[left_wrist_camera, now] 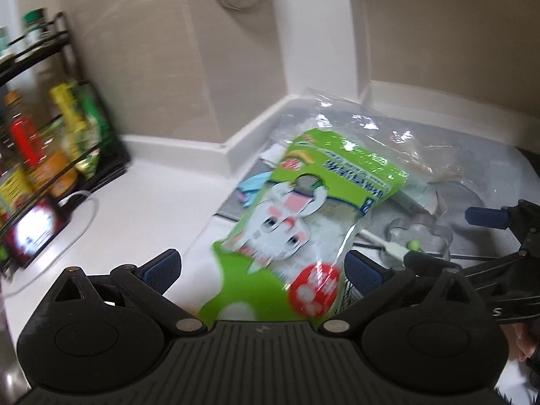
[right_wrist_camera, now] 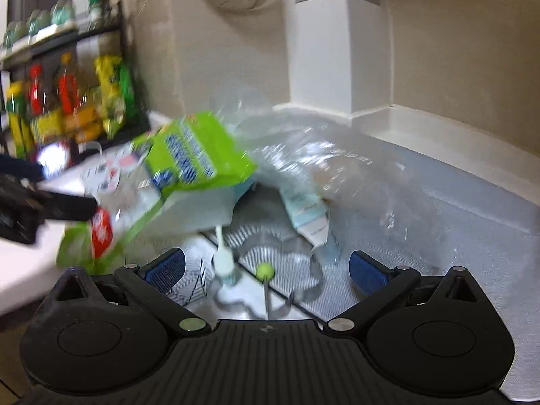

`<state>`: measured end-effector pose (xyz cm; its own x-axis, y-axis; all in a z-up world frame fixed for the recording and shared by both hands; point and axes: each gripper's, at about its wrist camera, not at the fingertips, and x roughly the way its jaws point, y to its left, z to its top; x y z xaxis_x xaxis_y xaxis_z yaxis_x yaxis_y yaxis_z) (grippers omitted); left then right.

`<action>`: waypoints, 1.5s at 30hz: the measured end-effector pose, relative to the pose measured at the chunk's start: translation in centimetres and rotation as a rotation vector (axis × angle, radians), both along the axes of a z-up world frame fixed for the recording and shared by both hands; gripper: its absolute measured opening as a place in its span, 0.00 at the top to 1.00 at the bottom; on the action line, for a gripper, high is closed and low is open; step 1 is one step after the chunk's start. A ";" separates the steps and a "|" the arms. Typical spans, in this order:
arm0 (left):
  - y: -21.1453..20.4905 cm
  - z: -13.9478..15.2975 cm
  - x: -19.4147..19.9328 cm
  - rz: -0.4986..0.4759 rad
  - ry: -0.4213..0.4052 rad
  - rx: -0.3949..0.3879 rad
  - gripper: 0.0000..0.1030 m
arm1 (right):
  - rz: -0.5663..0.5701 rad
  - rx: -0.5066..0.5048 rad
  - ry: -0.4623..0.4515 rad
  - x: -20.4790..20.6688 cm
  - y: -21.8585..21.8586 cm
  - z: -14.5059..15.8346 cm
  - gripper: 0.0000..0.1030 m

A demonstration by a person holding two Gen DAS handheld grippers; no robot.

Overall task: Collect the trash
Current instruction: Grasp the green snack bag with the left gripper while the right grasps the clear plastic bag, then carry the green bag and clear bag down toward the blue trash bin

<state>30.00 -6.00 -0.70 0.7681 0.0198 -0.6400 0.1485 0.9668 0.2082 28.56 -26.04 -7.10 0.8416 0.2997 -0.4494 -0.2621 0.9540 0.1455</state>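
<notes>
Left gripper (left_wrist_camera: 261,270) spread wide, the crinkly green-and-white plastic wrapper (left_wrist_camera: 303,209) lying loose between its fingers above the white counter (left_wrist_camera: 135,202); right gripper (right_wrist_camera: 266,266) open, empty, over the grey mat (right_wrist_camera: 422,236).

Green package (left_wrist_camera: 297,222) and clear bag (right_wrist_camera: 320,155) crowd the mat; white counter (left_wrist_camera: 135,209) lies open.

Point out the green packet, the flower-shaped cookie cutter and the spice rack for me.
Green packet (left_wrist_camera: 287,222): left wrist view, on its printed front.
Cookie cutter (right_wrist_camera: 303,270): right wrist view, on its metal rim.
Spice rack (right_wrist_camera: 101,33): right wrist view, on its black top shelf edge.
</notes>
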 end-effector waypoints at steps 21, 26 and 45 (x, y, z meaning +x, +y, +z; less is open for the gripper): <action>-1.6 -1.3 4.6 -0.015 0.091 -0.056 0.08 | -0.269 -0.006 -0.188 0.4 -2.8 0.0 0.00; 0.1 0.4 3.2 0.001 0.093 -0.152 0.76 | -0.219 0.028 -0.260 -0.3 -3.2 0.5 0.74; 4.7 6.9 -8.5 0.015 -0.116 -0.243 0.87 | -0.371 0.219 -0.538 -4.4 -6.7 1.9 0.95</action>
<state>21.47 -1.27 6.17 0.8376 -0.1117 -0.5347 0.1225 0.9924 -0.0154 24.17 -32.70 -5.19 0.9951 -0.0154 0.0980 -0.0134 0.9580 0.2863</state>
